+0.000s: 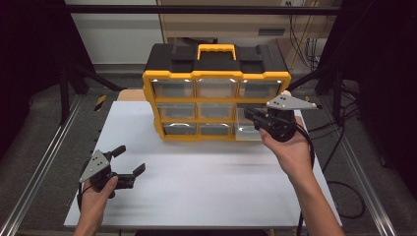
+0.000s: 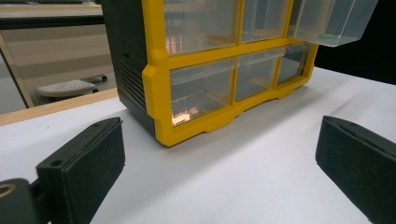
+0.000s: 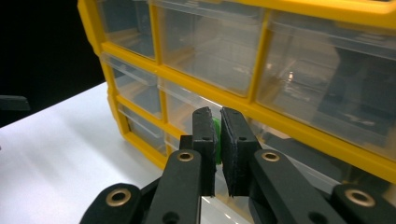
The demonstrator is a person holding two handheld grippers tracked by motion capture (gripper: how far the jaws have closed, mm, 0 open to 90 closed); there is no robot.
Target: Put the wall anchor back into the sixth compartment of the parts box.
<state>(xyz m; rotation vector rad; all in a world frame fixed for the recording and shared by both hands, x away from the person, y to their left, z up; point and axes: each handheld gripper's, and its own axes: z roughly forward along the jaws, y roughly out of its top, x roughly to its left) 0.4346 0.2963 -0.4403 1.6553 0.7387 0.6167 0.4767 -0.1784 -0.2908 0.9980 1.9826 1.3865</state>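
I count one yellow-and-black organizer (image 1: 216,88) standing on one white table (image 1: 196,182). Its front holds nine clear drawers in three rows of three; eight sit flush in the frame, and one, the pulled-out drawer (image 1: 246,129) at the lower right, juts forward. On top there is one yellow handle (image 1: 217,50). I carry two grippers: my left gripper (image 1: 129,160) and my right gripper (image 1: 250,116), each with two black jaws. Between the jaws of the right one I see one small green piece (image 3: 216,140).
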